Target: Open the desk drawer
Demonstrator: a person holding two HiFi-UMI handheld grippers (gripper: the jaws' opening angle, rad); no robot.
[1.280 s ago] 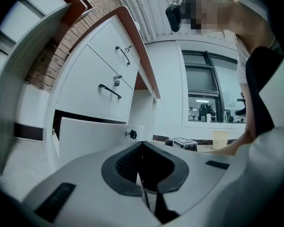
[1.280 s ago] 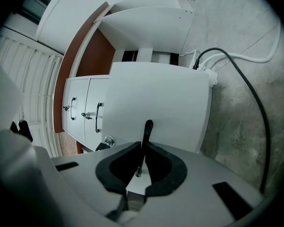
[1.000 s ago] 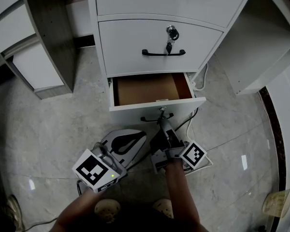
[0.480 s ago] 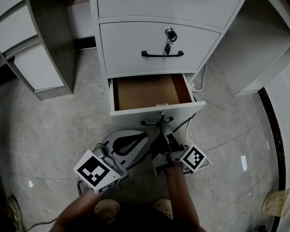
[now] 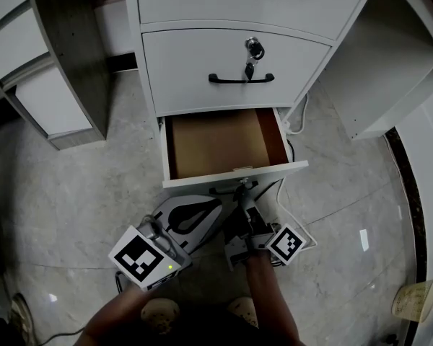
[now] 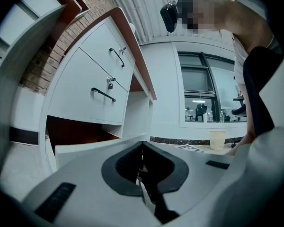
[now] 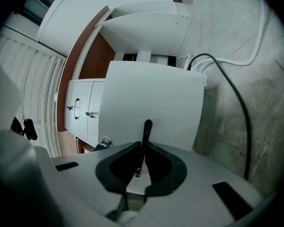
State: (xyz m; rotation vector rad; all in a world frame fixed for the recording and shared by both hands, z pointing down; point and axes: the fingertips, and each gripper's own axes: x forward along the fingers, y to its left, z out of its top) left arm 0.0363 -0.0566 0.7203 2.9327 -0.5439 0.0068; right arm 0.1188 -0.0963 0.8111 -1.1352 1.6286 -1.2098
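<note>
The white cabinet's bottom drawer [image 5: 215, 144] stands pulled well out, and its brown inside is bare. Its black bar handle [image 5: 233, 190] sits on the white front panel [image 7: 156, 103]. My right gripper [image 5: 242, 193] points level at that panel and is shut on the handle [image 7: 146, 129], which rises between the two dark pads. My left gripper [image 5: 182, 217] hangs lower left of the drawer front with its jaws together and nothing in them. In the left gripper view the open drawer [image 6: 80, 132] shows behind the shut jaws.
Above the open drawer is a closed drawer with a key in its lock [image 5: 253, 50]. A white power strip and cables [image 5: 297, 123] lie on the floor by the cabinet's right side. A grey shelf unit [image 5: 65, 63] stands to the left. My feet [image 5: 161, 311] are below.
The bottom drawer has slid further out toward me, showing more of its brown inside. My right gripper drew back slightly with the handle. The left gripper stayed put.
</note>
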